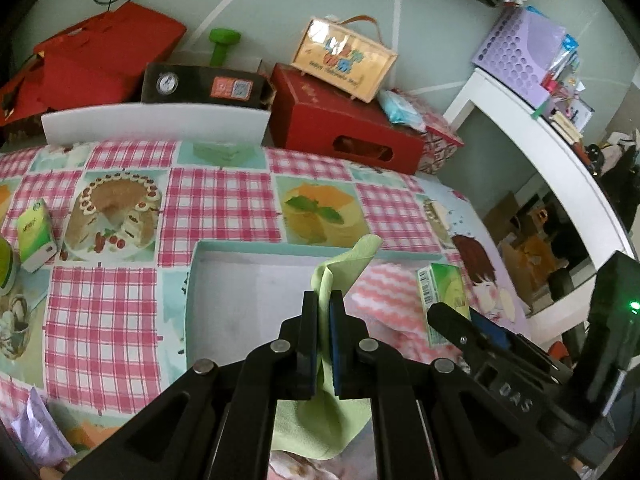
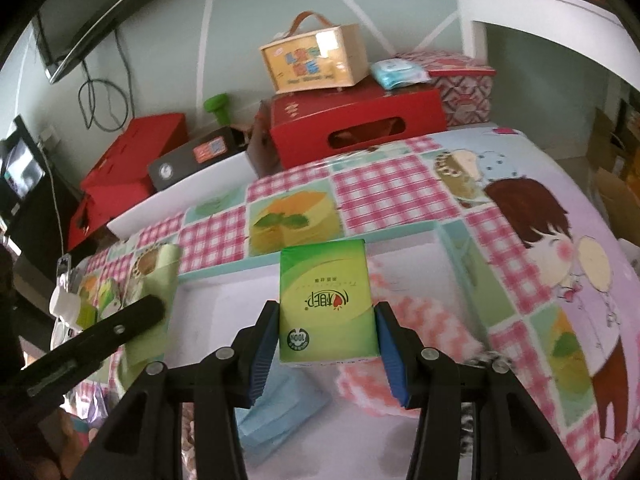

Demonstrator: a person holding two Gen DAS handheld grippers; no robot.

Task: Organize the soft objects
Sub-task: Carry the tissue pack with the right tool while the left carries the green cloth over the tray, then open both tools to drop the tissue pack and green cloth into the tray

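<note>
**Both grippers loaded over the tray**

The left gripper (image 1: 324, 312) has its fingers pressed together on a thin light-green cloth (image 1: 340, 276), which stands up past the fingertips and hangs in a fold below them. The right gripper (image 2: 328, 340) pinches a green paper tissue pack (image 2: 326, 300) between its blue pads (image 2: 262, 356), gripped at its near end, the rest reaching forward beyond the tips.

Ahead of and under both sets of fingers lies the shallow white cardboard tray with a teal rim (image 1: 240, 247). A pink-and-white fluffy cloth (image 2: 424, 332) and a pale blue folded cloth (image 2: 280, 408) already lie in it, just below the right fingers.

Best lowered straight down before letting go, so the limp cloth drapes inside the rim rather than across it. The tray's bare floor lies left of the left fingers; the two grippers are close together, so they should probably release in turn.
</note>
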